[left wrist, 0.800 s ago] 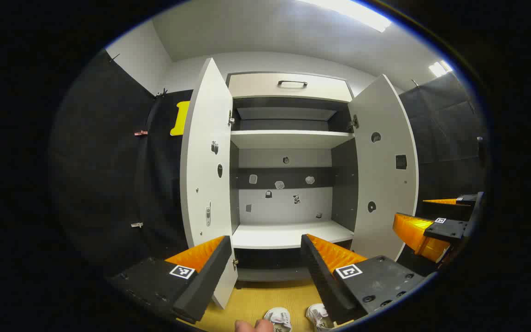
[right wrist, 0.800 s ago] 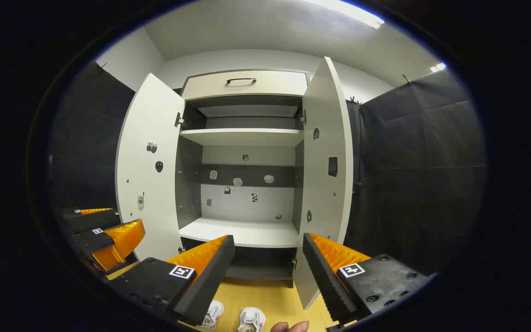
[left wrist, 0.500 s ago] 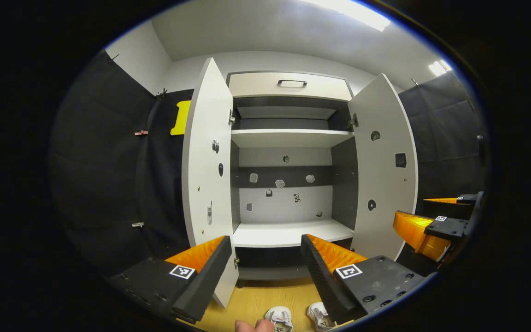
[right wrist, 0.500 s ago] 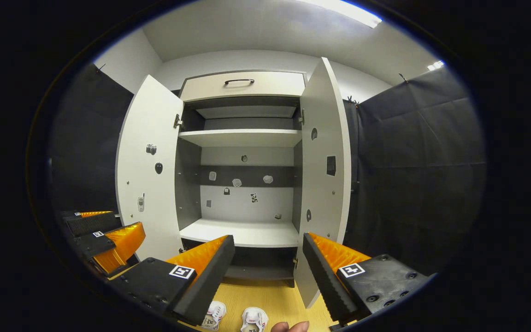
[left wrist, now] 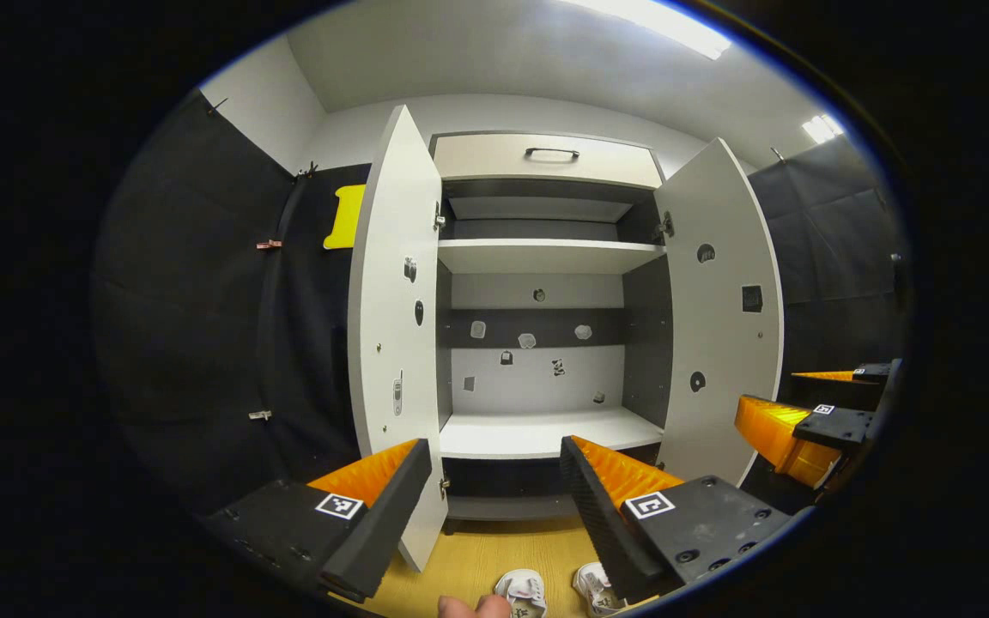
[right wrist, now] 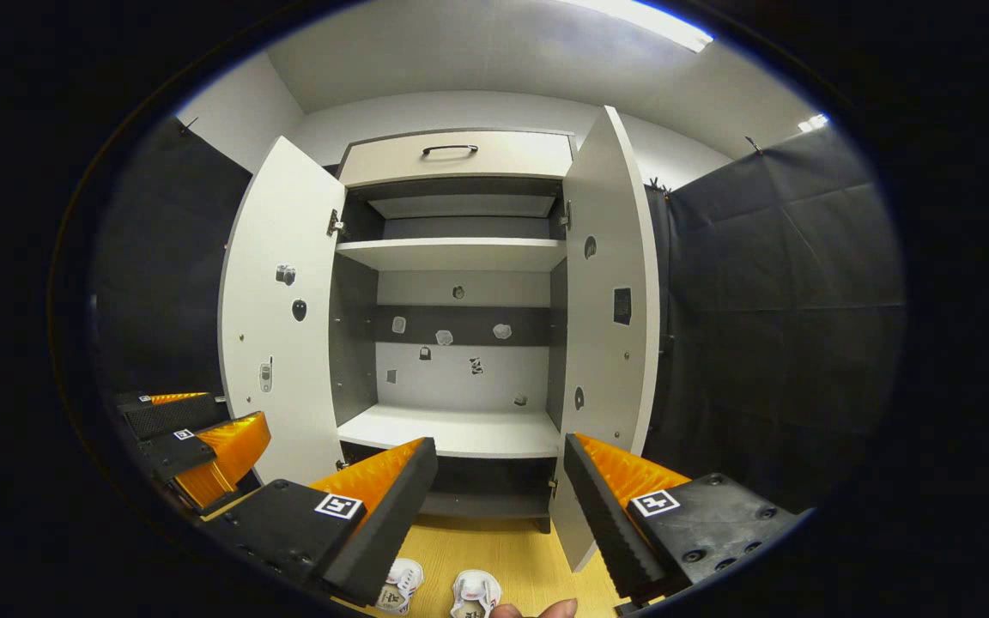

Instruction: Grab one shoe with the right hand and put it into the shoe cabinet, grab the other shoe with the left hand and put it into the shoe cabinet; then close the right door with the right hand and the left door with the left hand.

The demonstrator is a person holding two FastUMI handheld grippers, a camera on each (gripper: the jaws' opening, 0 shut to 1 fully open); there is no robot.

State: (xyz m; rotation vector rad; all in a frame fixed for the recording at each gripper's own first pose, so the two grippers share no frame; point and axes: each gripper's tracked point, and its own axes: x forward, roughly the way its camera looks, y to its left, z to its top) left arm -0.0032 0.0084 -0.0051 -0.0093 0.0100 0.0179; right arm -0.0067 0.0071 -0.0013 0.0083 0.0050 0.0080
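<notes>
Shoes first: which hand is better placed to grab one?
Probably right, though barely. Both tongs, right and left, are open above the shoes; the task starts right.

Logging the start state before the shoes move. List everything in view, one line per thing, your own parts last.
cabinet: one, white with dark grey inside, straight ahead, open.
doors: two, white, both swung open, left door, right door.
shelves: white, bare of shoes.
drawer: one, white with a dark handle, at the cabinet's top.
stickers: several, small, on the back panel and inside the doors.
shoes: two, white, side by side on the floor before the cabinet, one, the other.
floor: yellow wood.
ceiling light: one, white, overhead.
thumb: one, at the bottom edge.
left tongs: open, held nothing.
right tongs: open, held nothing.
</notes>
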